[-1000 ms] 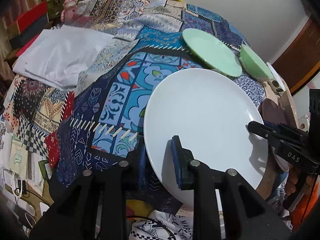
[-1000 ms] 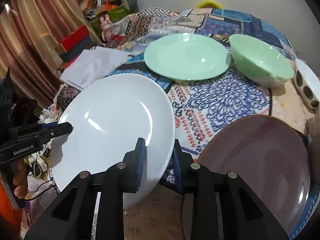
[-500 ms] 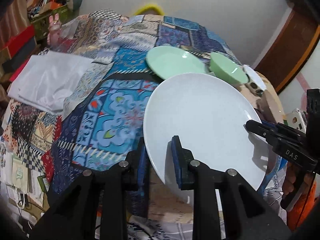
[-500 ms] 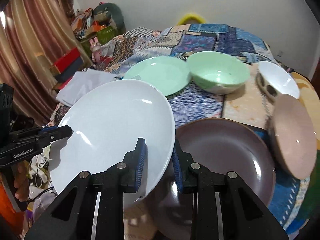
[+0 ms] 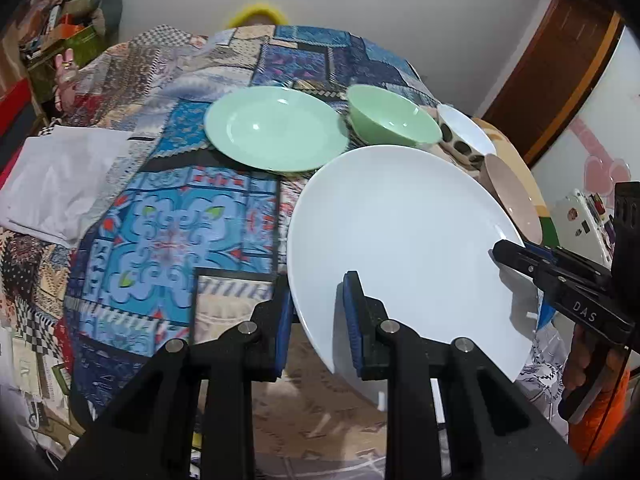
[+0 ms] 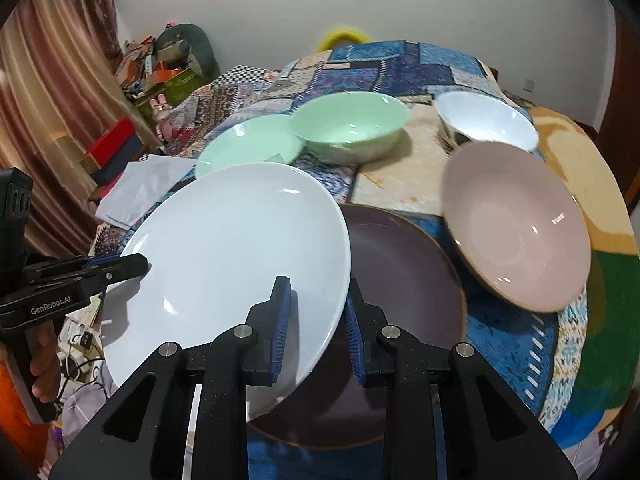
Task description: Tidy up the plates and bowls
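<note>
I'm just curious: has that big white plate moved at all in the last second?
Yes. The white plate, held by both grippers, has travelled right: it now overlaps the dark brown plate.

I am reading "DAS" in white letters on the side of my right gripper (image 5: 505, 251), as my left camera is seeing it. I am reading "GenRobot.AI" in white on the side of my left gripper (image 6: 138, 261), as my right camera is seeing it.

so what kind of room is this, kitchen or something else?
Probably a lived-in home room, not clearly a kitchen. The dishes sit on a patchwork cloth spread over a surface; there are curtains, a cluttered pile of boxes and a bag by the wall, and a wooden door.
</note>
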Demonstrator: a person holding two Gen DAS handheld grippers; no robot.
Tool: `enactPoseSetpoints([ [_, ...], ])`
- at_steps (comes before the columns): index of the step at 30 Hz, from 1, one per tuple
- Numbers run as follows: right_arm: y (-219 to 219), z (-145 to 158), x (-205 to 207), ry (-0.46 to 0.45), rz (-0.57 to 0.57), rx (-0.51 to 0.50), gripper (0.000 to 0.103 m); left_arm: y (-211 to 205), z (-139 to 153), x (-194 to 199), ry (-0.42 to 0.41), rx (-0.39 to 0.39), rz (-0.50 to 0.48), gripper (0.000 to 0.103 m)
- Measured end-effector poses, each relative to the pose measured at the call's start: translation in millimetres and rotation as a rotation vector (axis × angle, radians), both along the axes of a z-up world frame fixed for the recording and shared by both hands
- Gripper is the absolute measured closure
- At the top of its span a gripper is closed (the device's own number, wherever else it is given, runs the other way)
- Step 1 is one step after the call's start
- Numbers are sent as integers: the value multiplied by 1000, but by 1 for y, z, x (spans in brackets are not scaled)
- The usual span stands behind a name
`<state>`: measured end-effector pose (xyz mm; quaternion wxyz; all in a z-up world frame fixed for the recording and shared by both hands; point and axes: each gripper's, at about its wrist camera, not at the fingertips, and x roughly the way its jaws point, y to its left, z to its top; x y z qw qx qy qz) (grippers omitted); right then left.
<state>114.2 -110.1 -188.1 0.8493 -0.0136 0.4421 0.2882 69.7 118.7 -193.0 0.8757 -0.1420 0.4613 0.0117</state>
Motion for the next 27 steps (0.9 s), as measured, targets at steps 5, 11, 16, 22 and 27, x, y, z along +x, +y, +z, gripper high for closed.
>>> enactPoseSetpoints([
  [5,-15,-12,3,31,-28,6,79,-19,-8,11,26,2,-26,79],
  [11,-29,-24,6,62,-50,7,79,-36,-23,25,69,5,-52,79],
  [16,-37,-29,10,80,-66,12,79,-46,-33,35,94,6,-67,79],
  [22,-45,-30,13,90,-97,34,79,-56,-36,46,97,33,-89,79],
  [27,-47,-29,14,92,-104,35,79,-58,-40,53,108,26,-97,79],
])
